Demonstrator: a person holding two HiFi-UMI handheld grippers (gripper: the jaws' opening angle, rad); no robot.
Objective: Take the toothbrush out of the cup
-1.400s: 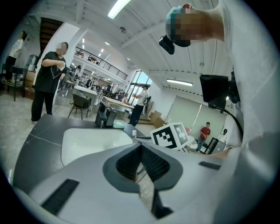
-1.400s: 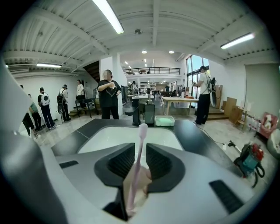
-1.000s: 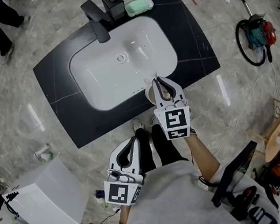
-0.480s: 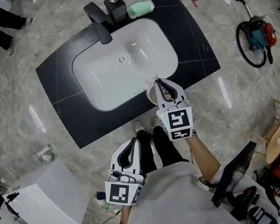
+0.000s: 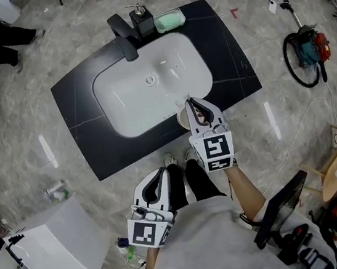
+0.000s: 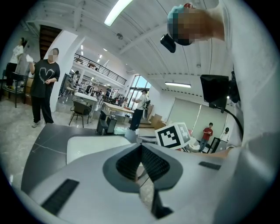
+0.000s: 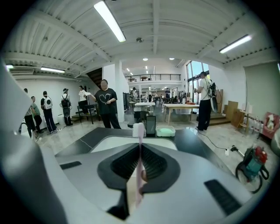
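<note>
My right gripper (image 5: pixel 190 101) hangs over the pale cup (image 5: pixel 182 118) at the front edge of the black counter (image 5: pixel 232 59). Its jaws have just been closing and now press on the pink toothbrush (image 7: pixel 139 170), whose white head (image 7: pixel 138 130) sticks up beyond the fingertips in the right gripper view. The right gripper (image 7: pixel 140 148) hides most of the cup. My left gripper (image 5: pixel 160 171) stays low by the person's legs, away from the counter; in its own view the left gripper (image 6: pixel 140 147) is shut with nothing between the pads.
A white sink (image 5: pixel 149 84) fills the counter, with a black faucet (image 5: pixel 122 31), a soap dispenser (image 5: pixel 140 18) and a green soap dish (image 5: pixel 169 20) at its far edge. A white box (image 5: pixel 53 240) stands at the lower left, a vacuum cleaner (image 5: pixel 309 49) at the right.
The head view has drifted a little, so the counter sits slightly lower and further right. Both grippers keep their places relative to the cup and the body.
</note>
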